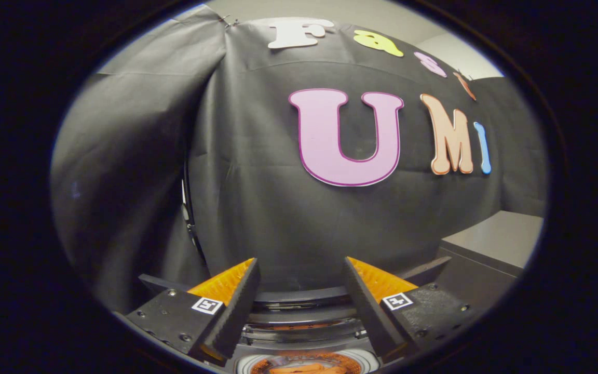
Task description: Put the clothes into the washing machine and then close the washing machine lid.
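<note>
My gripper [299,270] stands open, its two fingers spread wide with nothing between them. Below and between the fingers lies the top of the washing machine [304,311], a dark curved rim with grey bands. At the very bottom, inside the machine's round opening, orange clothing [304,368] shows in the drum. The machine's lid is not something I can make out. The fingers point over the machine toward the black cloth wall beyond.
A dark grey box or cabinet [496,244] stands to the right of the machine, beyond the right finger. The black cloth wall [278,218] hangs close behind the machine, with a fold and a cable on its left side.
</note>
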